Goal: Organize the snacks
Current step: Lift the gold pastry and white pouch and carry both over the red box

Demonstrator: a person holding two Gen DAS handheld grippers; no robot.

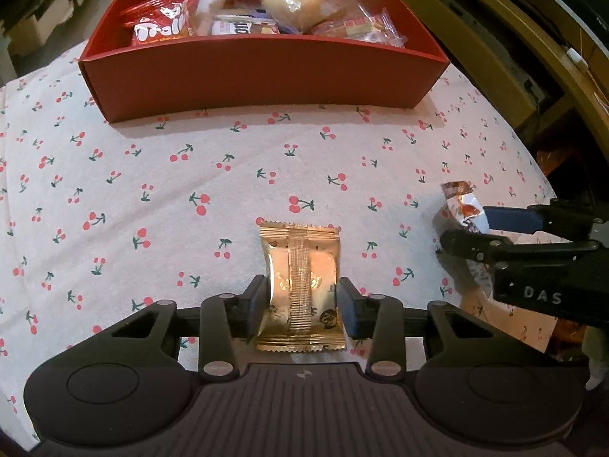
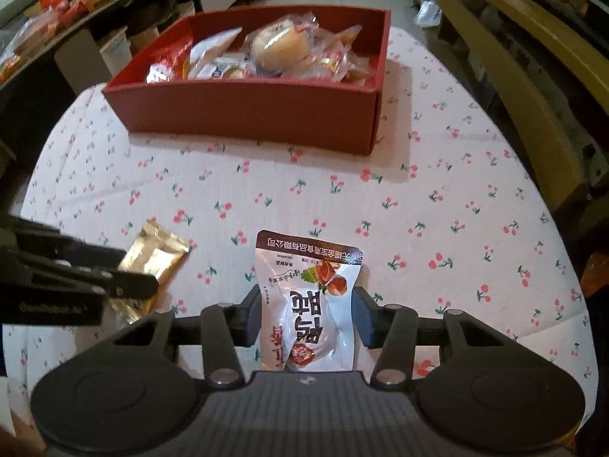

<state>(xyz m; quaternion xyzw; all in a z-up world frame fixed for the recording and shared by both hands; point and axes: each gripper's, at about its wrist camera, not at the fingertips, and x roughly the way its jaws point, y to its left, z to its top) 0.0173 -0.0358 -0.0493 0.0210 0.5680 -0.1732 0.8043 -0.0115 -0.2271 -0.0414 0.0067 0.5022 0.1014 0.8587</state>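
Between left gripper [image 1: 300, 306] jaws, gold packet [image 1: 300, 285]

1. Left wrist view: sits close behind the left gripper [image 1: 300, 304], looking steeply down across the cherry-print tablecloth [image 1: 152, 190] toward the red box [image 1: 262, 76].
2. Right wrist view: likewise behind the right gripper [image 2: 306, 316].
3. Shared: box, cloth, each other's gripper.

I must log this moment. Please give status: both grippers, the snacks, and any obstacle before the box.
Left gripper shut on gold packet. Right gripper shut on white pouch. Red box ahead, already holding snacks. Cloth between is bare.
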